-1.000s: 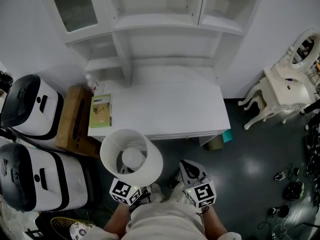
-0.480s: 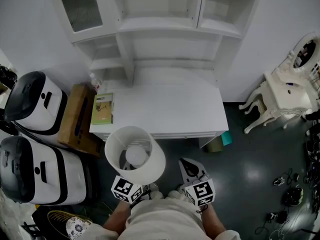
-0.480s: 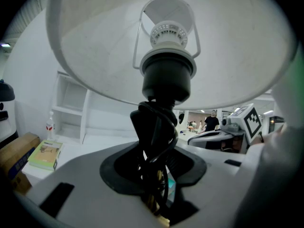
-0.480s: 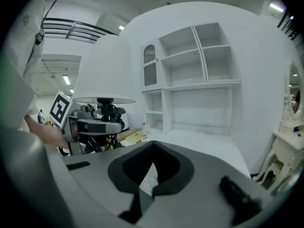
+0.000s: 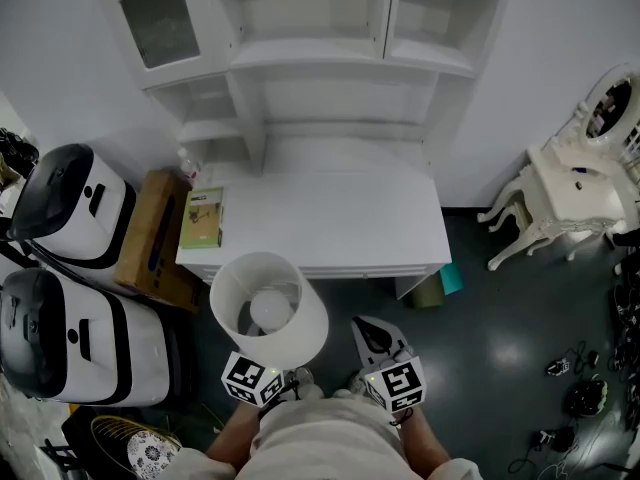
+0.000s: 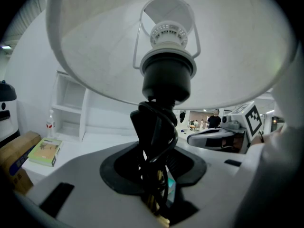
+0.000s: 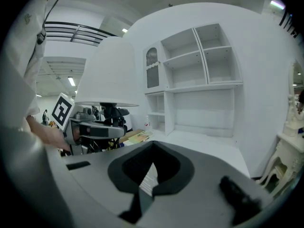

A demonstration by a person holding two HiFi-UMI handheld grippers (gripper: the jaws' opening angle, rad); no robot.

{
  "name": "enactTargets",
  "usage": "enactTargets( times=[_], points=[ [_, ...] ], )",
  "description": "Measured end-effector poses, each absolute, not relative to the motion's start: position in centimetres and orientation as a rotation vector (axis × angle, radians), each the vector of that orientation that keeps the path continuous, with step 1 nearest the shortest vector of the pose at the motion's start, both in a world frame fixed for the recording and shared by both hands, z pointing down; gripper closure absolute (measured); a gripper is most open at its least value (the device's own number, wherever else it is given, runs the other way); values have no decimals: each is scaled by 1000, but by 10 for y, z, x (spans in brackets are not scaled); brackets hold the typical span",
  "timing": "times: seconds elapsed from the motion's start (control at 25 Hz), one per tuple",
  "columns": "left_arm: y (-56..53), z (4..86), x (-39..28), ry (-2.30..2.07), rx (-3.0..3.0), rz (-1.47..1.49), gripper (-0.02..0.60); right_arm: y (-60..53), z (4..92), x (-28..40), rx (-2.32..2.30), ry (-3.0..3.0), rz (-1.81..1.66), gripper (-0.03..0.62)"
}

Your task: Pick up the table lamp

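Observation:
The table lamp's white shade [image 5: 268,308] hangs in the air in front of the white desk, bulb showing inside. In the left gripper view its black stem [image 6: 156,127], wound with cord, stands upright between the jaws of my left gripper [image 6: 154,177], which is shut on it. That gripper's marker cube [image 5: 250,380] shows just below the shade; its fingertips are hidden under it. My right gripper [image 5: 375,336] sits beside the lamp to the right, jaws together with nothing in them. From the right gripper view the lamp [image 7: 108,75] is at the left.
The white desk [image 5: 330,223] with a shelf unit behind it lies ahead; a green book [image 5: 203,218] rests on its left end. Left of it are a cardboard box [image 5: 150,238] and two white-and-black machines [image 5: 70,208]. A white dressing table [image 5: 575,183] stands at the right.
The lamp and both grippers have drifted slightly across the picture, the lamp to the right and the right gripper to the left. The left grip on the stem is unchanged.

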State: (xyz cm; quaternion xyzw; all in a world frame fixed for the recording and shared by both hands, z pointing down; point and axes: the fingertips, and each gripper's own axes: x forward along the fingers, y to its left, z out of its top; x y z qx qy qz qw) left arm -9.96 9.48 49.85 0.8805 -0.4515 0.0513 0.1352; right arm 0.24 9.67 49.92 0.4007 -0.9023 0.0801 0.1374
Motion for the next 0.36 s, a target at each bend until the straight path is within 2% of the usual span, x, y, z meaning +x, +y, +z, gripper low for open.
enactTargets(
  times=[0.36],
  points=[
    [95, 500, -85, -1330, 2533, 127, 430, 100, 502, 22, 1149, -2610, 235, 583]
  ],
)
